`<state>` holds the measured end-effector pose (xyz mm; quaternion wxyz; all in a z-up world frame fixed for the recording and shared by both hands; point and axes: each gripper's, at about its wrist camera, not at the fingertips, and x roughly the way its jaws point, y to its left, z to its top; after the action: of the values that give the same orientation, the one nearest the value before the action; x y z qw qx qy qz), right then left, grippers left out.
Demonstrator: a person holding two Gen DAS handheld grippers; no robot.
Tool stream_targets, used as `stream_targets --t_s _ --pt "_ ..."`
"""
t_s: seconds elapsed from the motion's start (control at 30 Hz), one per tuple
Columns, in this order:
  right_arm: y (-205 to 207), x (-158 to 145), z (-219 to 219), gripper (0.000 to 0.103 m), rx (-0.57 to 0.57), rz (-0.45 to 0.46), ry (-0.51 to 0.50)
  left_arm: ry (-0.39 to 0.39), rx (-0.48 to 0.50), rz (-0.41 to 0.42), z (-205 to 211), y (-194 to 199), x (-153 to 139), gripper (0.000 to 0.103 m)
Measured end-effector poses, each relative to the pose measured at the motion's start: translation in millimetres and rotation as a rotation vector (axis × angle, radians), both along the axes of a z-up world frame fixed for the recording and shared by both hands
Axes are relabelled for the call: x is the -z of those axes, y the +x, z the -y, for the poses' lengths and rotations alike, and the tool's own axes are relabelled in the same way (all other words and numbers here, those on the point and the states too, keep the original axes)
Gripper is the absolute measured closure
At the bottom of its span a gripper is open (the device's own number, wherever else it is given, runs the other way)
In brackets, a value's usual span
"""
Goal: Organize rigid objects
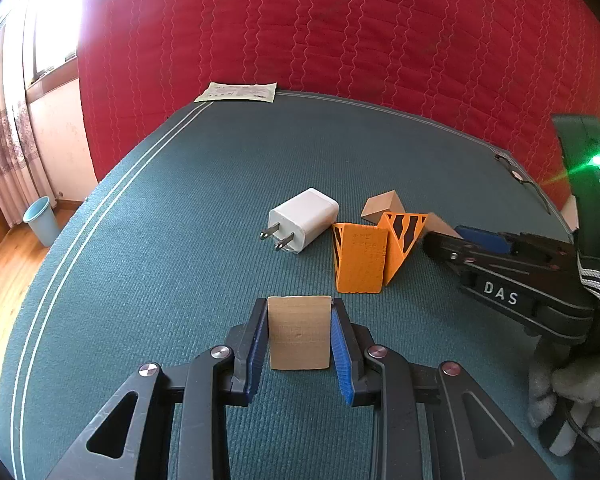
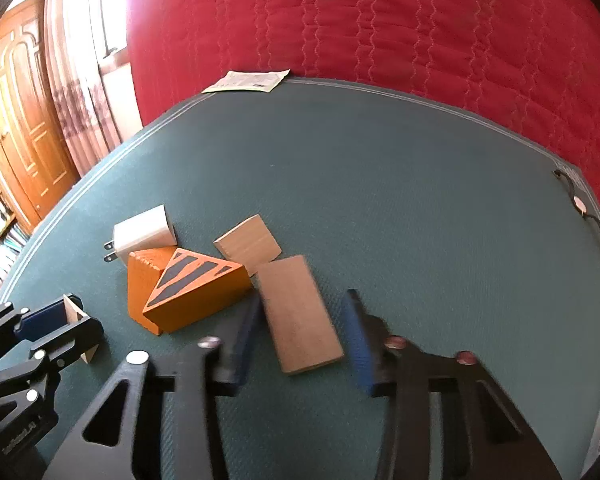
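My left gripper (image 1: 299, 305) is shut on a flat tan wooden block (image 1: 299, 332) held low over the green table (image 1: 160, 240). Ahead of it lie a white plug charger (image 1: 304, 220), two orange wedges (image 1: 360, 258) with black stripes, and a tan wooden prism (image 1: 380, 206). In the right wrist view my right gripper (image 2: 304, 298) straddles a longer tan block (image 2: 300, 312) lying askew on the table beside the striped orange wedge (image 2: 196, 288). Its left pad is at the block's edge, and a gap shows at the right pad. The fingers are blurred.
A paper leaflet (image 1: 238, 92) lies at the table's far edge against a red quilted cover (image 1: 340, 40). A thin cord with a round piece (image 2: 580, 204) sits at the right edge. A blue bin (image 1: 42, 220) stands on the wooden floor to the left. A gloved hand (image 1: 572, 392) holds the right gripper.
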<state>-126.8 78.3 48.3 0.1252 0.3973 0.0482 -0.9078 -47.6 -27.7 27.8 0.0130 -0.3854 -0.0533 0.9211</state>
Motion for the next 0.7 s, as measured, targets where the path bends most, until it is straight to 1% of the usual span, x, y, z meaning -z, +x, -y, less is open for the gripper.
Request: stream_targets --t_s 0.07,0.37,0.6,0.7 --pt "4.0 -0.1 -3.7 0.074 0.01 0.001 -0.014 0.001 0.0 -0.001 0.5 0.3 0.4 0.072" --pt "39.9 -2.3 -28.4 0.074 0.075 -0.005 -0.098 0.013 0.012 -0.024 -2.1 4.8 0.0 0.072" --pt "72.1 -11.4 -51.2 0.074 0.115 -0.032 -0.151 0.065 0.057 -0.04 -1.8 6.3 -5.3 0.072" --pt "83.1 -13.8 -61.2 0.074 0.13 -0.04 -0.164 0.065 0.069 -0.047 -3.7 7.3 -8.0 0.072"
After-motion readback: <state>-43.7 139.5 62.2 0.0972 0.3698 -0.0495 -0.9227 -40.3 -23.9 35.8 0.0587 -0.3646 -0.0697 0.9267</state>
